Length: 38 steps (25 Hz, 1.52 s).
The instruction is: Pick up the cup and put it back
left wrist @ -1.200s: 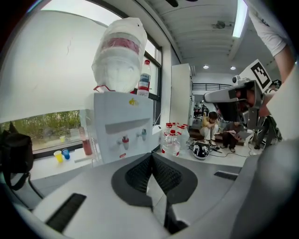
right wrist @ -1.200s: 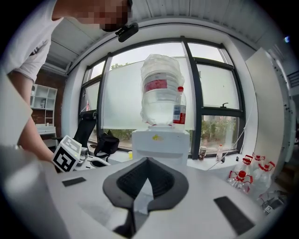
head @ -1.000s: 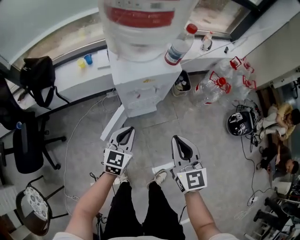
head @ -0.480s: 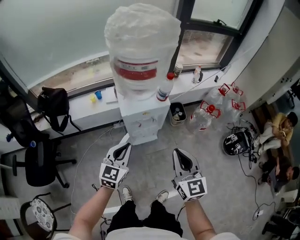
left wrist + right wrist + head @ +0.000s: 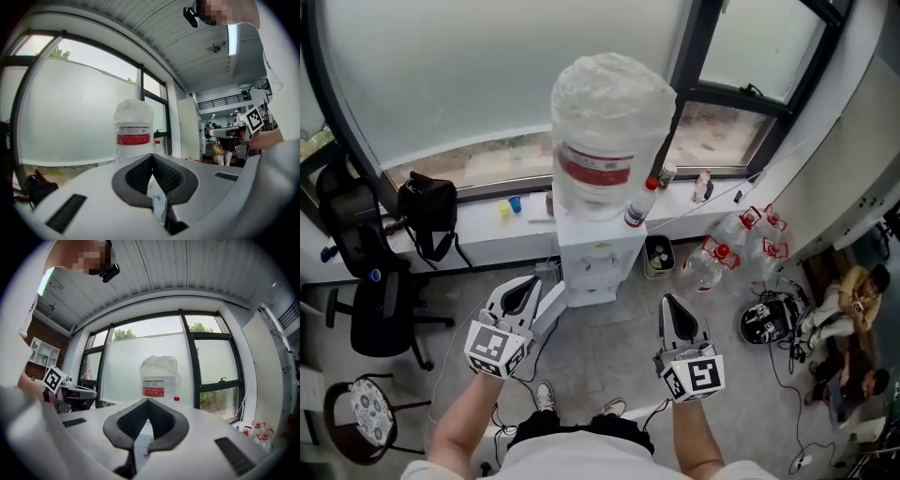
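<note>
**Both claws closed and empty in front of the water dispenser**

Nearest the camera, the left gripper (image 5: pixel 525 284) and right gripper (image 5: pixel 673 305) are held out side by side, short of the water dispenser (image 5: pixel 598 258), one to its lower left and one to its lower right. In each gripper's own view the jaw tips meet, with only the hollow between the dark pads behind them (nothing sits in either). Below them is a grey concrete floor (image 5: pixel 609 347), with the person's shoes (image 5: pixel 542 396) on it and loose cables trailing towards the dispenser.

Left of the dispenser stand a black office chair (image 5: pixel 380 309) and, nearer the camera, a stool with a patterned seat (image 5: pixel 358 417). Just right of the dispenser's base is a small bin (image 5: pixel 659 255), then a cluster of clear jugs with red handles (image 5: pixel 717 262).

The dispenser is a white cabinet carrying a large upturned water bottle (image 5: pixel 609 122) with a red label. A small red-capped bottle (image 5: pixel 639 208) leans at its right shoulder.

Behind it runs a white windowsill (image 5: pixel 478 230). A black bag (image 5: pixel 429 211) sits on the sill well left of the dispenser. Between the bag and the dispenser are a yellow cup (image 5: pixel 503 211) and a blue cup (image 5: pixel 515 202), close together, well apart from both grippers and too small to show detail. Beyond the sill is a frosted window (image 5: pixel 487 75) in dark frames.
</note>
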Tool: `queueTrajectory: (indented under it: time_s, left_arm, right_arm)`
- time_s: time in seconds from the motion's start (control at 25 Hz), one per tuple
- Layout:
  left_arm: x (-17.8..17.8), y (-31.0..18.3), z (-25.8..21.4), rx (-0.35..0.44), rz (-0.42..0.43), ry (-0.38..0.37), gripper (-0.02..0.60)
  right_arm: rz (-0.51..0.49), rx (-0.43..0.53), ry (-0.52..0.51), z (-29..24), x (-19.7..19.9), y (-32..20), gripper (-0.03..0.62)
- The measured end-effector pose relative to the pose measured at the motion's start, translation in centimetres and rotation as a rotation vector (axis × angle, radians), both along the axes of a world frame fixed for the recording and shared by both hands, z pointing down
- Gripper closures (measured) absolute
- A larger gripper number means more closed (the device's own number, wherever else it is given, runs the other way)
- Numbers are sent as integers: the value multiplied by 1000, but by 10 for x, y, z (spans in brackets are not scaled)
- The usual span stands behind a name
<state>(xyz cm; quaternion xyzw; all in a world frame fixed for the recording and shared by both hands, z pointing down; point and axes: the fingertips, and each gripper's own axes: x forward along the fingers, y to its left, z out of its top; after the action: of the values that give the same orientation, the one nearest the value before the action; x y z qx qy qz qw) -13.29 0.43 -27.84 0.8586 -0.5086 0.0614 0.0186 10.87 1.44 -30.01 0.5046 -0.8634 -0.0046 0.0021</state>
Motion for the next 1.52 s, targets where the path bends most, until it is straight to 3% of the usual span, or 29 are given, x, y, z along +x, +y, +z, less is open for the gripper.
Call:
queueTrajectory:
  time_s: [0.32, 0.76, 1.04, 1.52]
  left_arm:
    - [-43, 32, -53, 110, -121, 56, 558]
    - [-104, 80, -61, 161, -298, 54, 558]
    - [-96, 71, -60, 170, -270, 93, 558]
    - [-112, 78, -66, 188, -295, 92, 558]
  right_arm:
    - [42, 49, 1, -34, 36, -2, 574]
    - [212, 6, 41, -35, 94, 18, 574]
    - [293, 8, 13, -35, 106, 30, 574]
    - [233, 26, 9, -42, 69, 23, 574]
